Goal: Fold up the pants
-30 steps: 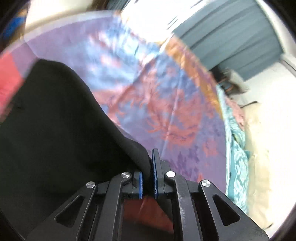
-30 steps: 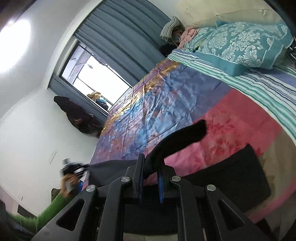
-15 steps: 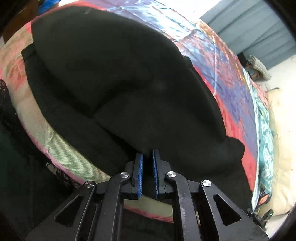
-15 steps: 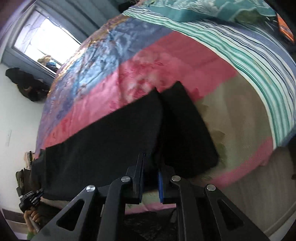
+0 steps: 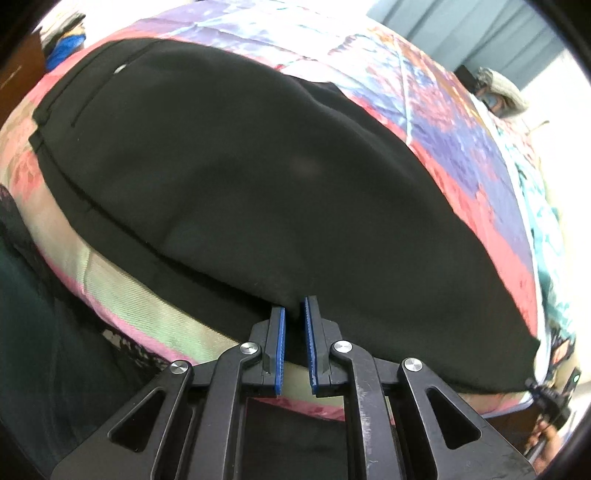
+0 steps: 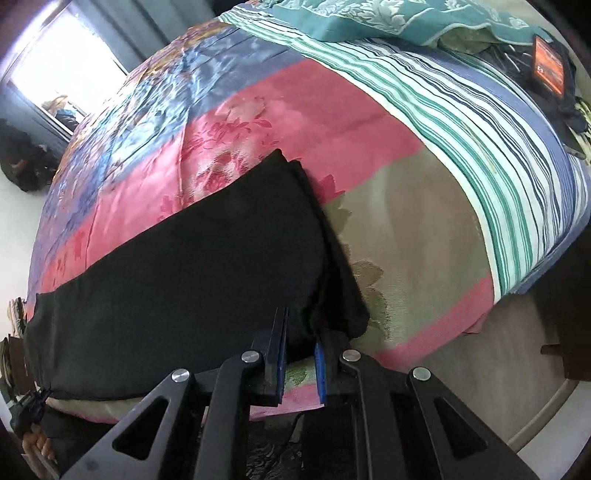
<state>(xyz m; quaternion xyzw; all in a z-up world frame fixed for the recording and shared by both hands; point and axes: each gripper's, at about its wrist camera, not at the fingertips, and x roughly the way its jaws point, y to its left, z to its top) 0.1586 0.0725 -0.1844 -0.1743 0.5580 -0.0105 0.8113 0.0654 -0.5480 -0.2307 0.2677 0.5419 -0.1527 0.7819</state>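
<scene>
Black pants (image 5: 258, 177) lie folded lengthwise, one leg over the other, along the near edge of the bed; the waistband and a back pocket slit show at the far left in the left wrist view. My left gripper (image 5: 293, 314) stands at the near edge of the top layer, its jaws slightly apart with cloth between the tips. In the right wrist view the pants (image 6: 192, 266) end in stacked leg hems. My right gripper (image 6: 301, 332) is at the near hem corner, jaws slightly apart around the cloth edge.
The bed carries a patchwork satin bedspread (image 6: 295, 110) in pink, blue and beige. A striped sheet (image 6: 461, 122) and a teal pillow (image 6: 369, 18) lie at the far right. A phone (image 6: 548, 64) rests near the pillow. The floor (image 6: 517, 387) lies beyond the bed's edge.
Both grippers brought the lifted pant leg down toward the near edge, laying it over the other leg. Their jaws have opened a little around the cloth.
</scene>
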